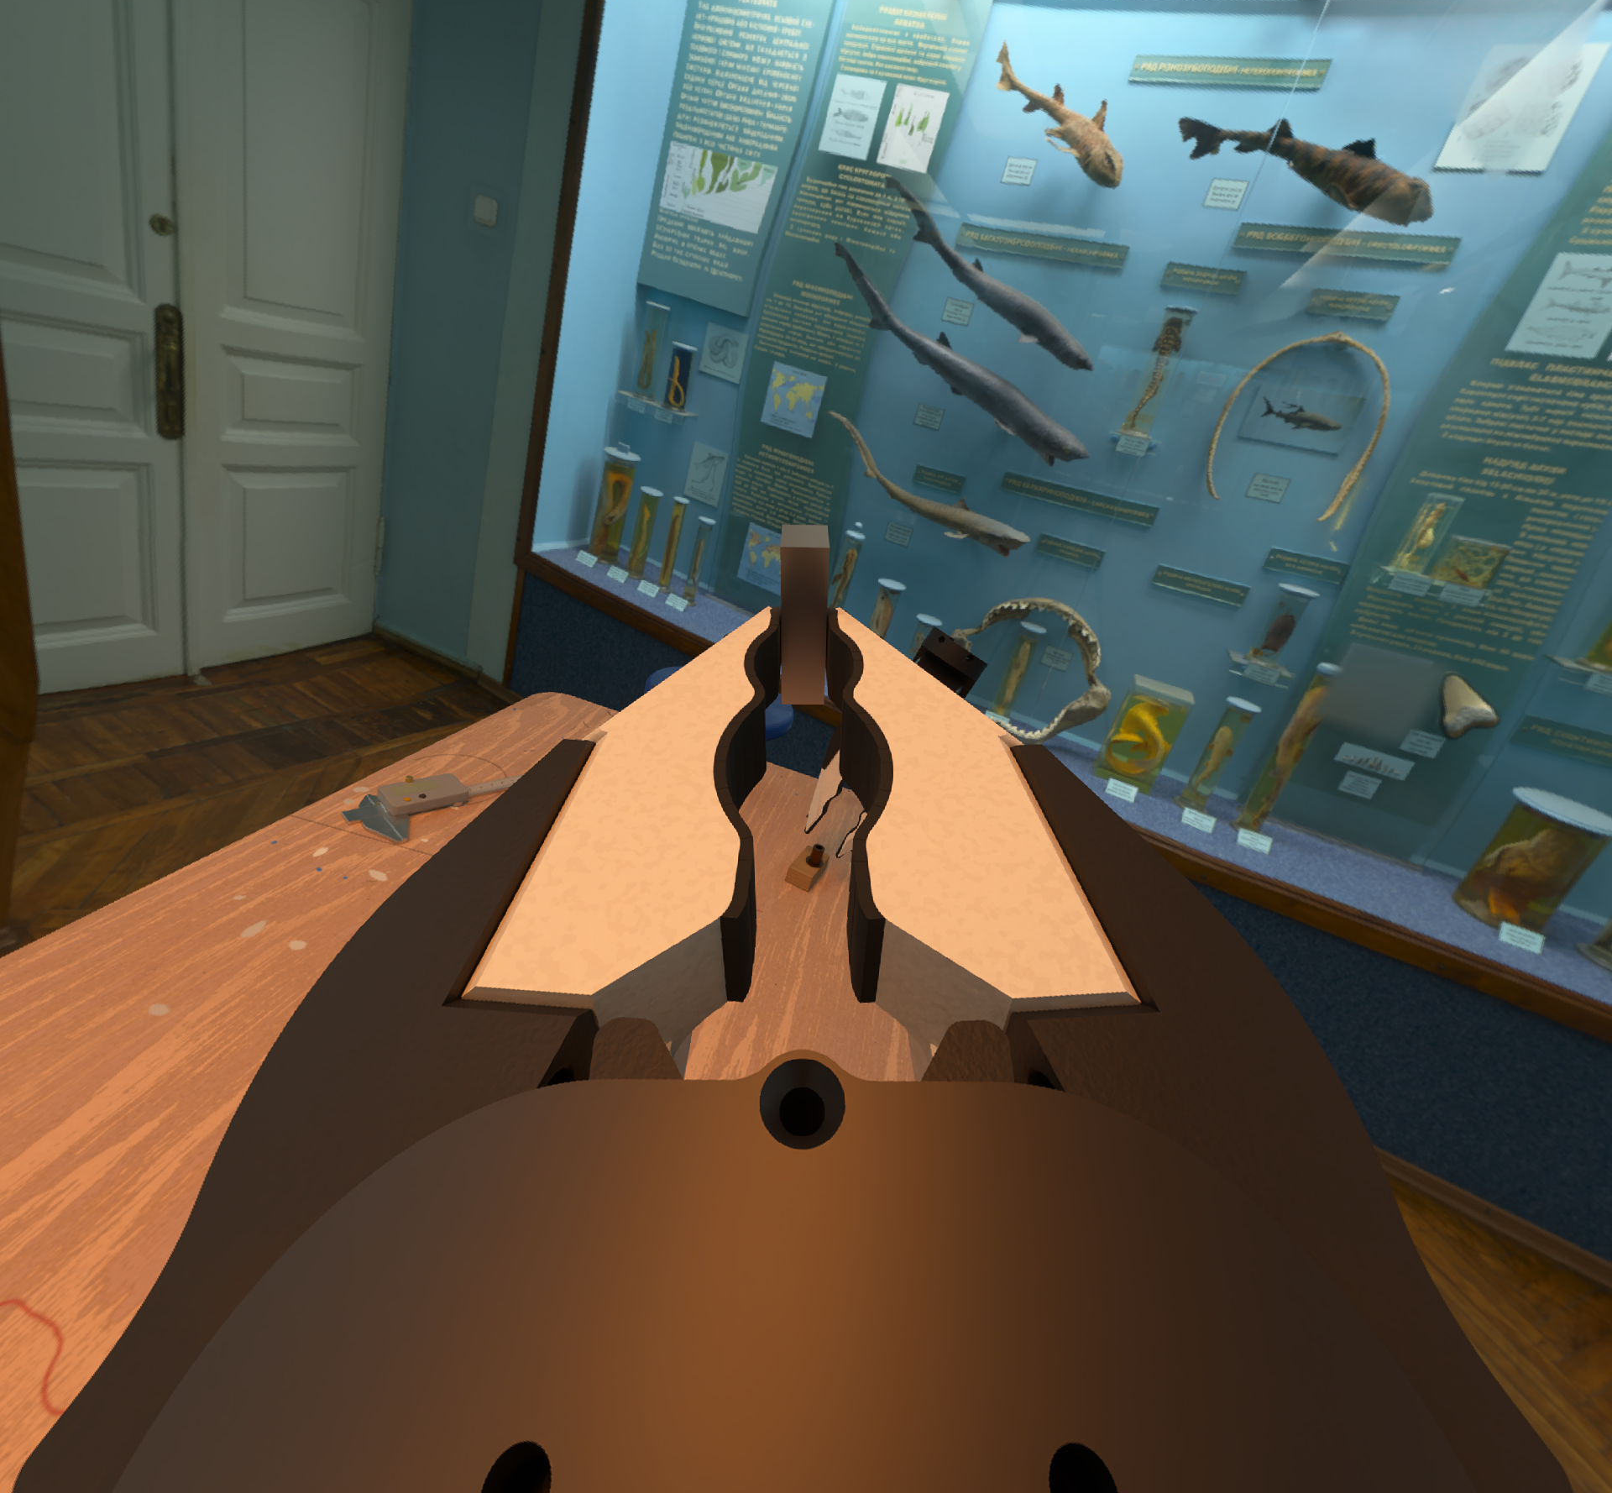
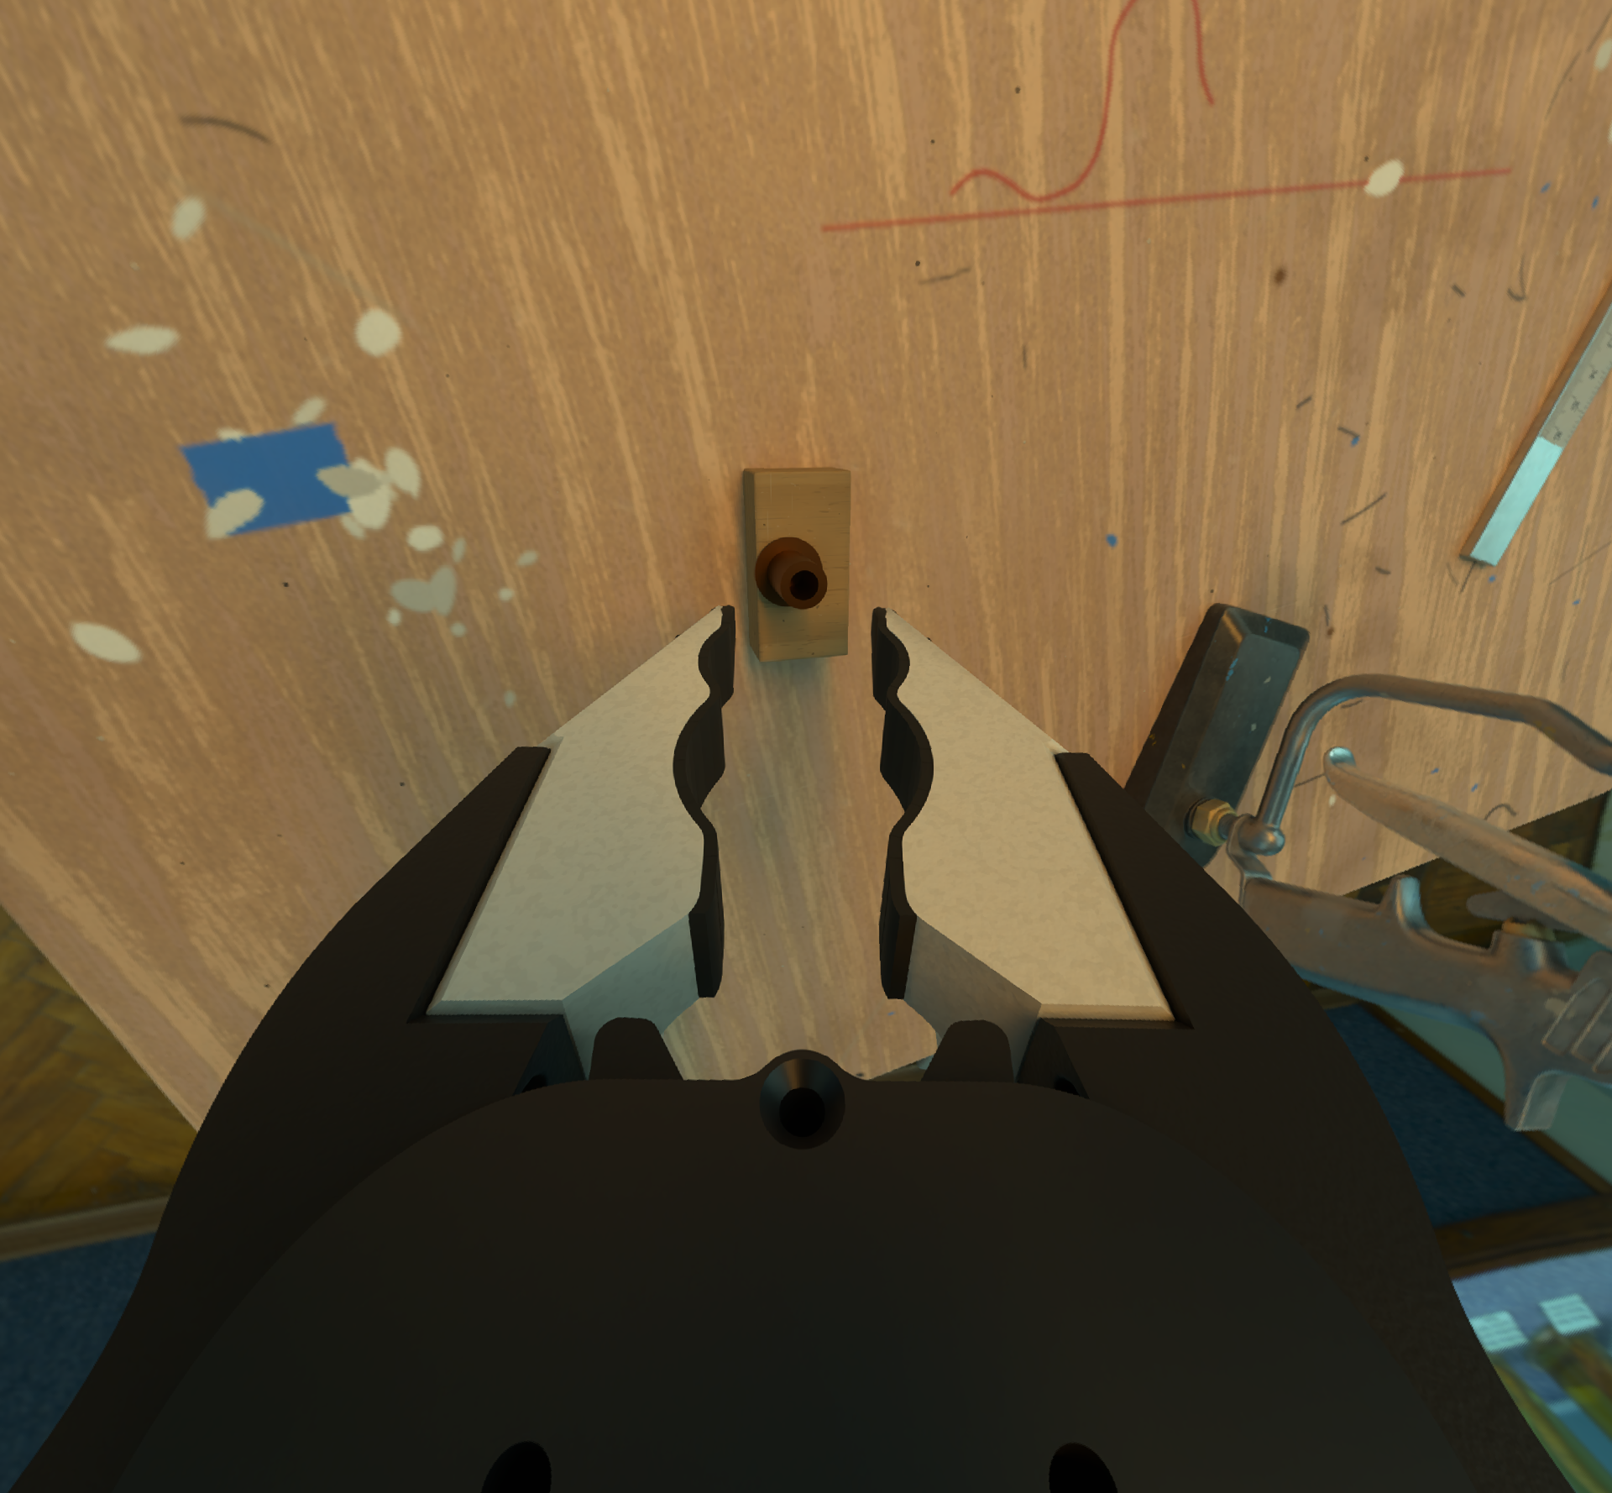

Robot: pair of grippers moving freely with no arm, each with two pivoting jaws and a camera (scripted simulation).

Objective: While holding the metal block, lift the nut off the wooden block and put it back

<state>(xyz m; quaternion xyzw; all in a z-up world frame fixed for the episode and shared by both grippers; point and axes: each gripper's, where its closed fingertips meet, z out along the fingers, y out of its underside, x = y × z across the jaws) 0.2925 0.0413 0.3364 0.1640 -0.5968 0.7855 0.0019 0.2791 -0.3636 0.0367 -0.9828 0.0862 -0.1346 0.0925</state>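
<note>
My left gripper (image 1: 804,622) is shut on the metal block (image 1: 804,566), a dark upright bar held in the air above the table. Beyond it, the small wooden block (image 1: 801,877) lies on the table with the brown nut (image 1: 817,853) on top. My right gripper (image 1: 829,836) shows there hovering just above them. In the right wrist view, my right gripper (image 2: 802,622) is open and empty, looking down. The wooden block (image 2: 798,504) lies just past its fingertips, its near end between them. The nut (image 2: 789,574) stands on it, untouched.
A grey calliper (image 1: 419,797) lies at the far left of the wooden table (image 1: 218,1058). A metal spray gun (image 2: 1439,884), a dark slab (image 2: 1221,718) and a ruler (image 2: 1544,439) lie right of the block. Blue tape (image 2: 262,478) is stuck at the left. A glass display case (image 1: 1134,317) stands behind.
</note>
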